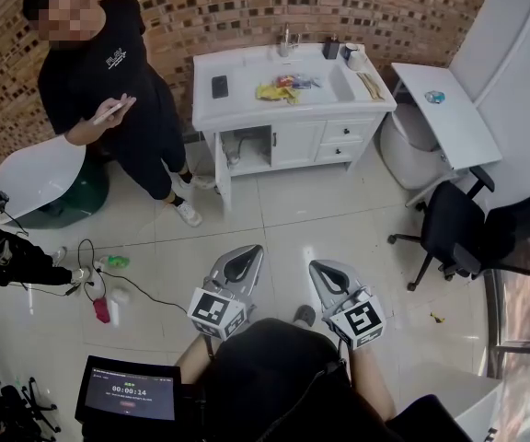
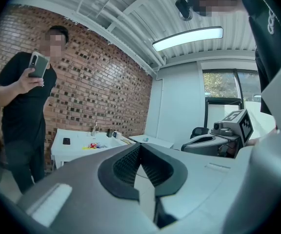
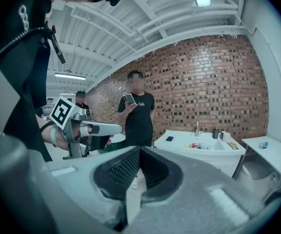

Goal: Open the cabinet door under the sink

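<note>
Below sink (image 1: 343, 88), cabinet opening (image 1: 247, 148), head view only

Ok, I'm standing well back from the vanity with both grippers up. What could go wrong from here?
1. A person stands close to the vanity's left end; a gripper might bump them on approach.
2. A cable and small items lie on the floor left of the path, so tripping is possible.
3. The left gripper and right gripper are shut; one must open before reaching the small handle.
</note>
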`<state>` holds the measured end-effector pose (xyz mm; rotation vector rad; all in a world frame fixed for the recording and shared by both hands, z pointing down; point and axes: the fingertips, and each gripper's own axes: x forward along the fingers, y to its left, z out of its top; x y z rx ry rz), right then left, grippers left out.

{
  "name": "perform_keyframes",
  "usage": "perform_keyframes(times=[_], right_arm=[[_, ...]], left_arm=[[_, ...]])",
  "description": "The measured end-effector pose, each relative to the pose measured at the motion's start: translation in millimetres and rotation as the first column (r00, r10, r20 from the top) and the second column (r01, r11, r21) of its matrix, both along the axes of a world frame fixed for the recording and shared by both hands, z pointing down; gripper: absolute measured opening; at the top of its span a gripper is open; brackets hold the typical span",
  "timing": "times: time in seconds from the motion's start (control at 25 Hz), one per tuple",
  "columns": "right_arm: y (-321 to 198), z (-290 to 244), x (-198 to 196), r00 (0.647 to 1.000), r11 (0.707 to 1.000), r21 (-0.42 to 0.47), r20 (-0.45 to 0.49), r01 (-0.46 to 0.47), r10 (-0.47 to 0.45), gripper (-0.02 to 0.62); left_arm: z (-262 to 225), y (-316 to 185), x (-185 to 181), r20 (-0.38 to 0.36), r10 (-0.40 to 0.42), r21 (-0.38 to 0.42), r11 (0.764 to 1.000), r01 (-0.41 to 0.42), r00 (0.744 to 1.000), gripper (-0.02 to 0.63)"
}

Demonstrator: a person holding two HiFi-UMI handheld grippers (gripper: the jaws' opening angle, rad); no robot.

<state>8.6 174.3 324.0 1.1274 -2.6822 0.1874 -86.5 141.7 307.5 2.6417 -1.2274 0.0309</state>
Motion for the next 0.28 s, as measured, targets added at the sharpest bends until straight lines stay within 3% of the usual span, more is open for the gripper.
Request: perform_keyframes(times=[0.28], right_arm=[[0.4, -0.8, -1.4, 1.0, 1.0, 0.007, 0.003, 0.002, -0.002, -0.009]], left_arm=[[0.4, 0.5, -1.3, 0.003, -0.001, 0.002, 1.0, 0.001, 1.0, 0.015]])
